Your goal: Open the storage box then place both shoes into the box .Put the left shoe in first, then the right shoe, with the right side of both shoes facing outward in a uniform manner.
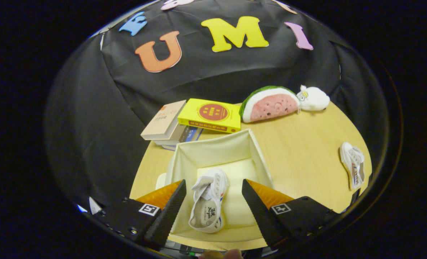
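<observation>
Gripper view, looking down over the open box (213,154) on a light wooden tabletop (299,151). The tongs (213,189) stand wide apart above the box, their 2 fingers (174,205) flanking 1 shoe (208,203) without touching it; they hold nothing. This shoe, white with a striped side, lies inside the box near its front wall, its opening and insole facing up and its toe pointing toward the back wall. The box is fabric-lined, pale cream, with its 4 walls upright and no lid over it. A 2nd shoe (353,163), also white with a striped side, lies on the tabletop well apart from the box, near the right edge. Behind the box, along the far edge, a yellow book (210,115) rests on a stack of other books (170,129), 1 of them tan. Just beside the yellow book, toward the far right corner, lies a watermelon-slice plush (269,104), and a small white plush (313,98) touches its right end.
</observation>
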The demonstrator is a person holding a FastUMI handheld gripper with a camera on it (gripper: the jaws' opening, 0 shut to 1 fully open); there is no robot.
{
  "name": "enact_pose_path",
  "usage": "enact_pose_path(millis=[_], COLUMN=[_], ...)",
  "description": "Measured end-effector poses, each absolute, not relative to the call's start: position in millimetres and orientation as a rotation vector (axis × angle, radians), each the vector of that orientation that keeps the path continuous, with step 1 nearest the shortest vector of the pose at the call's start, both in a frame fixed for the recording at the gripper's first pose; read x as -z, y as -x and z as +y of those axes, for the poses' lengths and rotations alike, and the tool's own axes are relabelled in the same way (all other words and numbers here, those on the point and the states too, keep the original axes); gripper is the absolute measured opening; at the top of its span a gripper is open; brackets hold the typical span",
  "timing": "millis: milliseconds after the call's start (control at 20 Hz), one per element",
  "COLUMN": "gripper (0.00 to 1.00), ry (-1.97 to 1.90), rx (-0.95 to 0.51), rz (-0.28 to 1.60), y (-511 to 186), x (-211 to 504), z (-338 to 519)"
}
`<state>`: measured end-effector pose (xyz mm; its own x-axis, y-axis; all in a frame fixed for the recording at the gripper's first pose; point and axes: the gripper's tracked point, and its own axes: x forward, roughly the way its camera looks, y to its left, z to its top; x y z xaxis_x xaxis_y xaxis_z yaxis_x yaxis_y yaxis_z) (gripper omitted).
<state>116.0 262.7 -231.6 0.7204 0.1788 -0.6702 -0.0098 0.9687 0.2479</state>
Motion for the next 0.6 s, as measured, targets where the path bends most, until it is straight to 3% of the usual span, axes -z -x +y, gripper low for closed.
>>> enact_pose_path(millis=[300, 600], gripper=[0.96, 0.96], ry=[-0.163, -0.153], rx=[-0.171, -0.131], rz=[0.597, 0.499], y=[-89.3, -67.4], x=[180.2, 162.3], z=[195.0, 79.1])
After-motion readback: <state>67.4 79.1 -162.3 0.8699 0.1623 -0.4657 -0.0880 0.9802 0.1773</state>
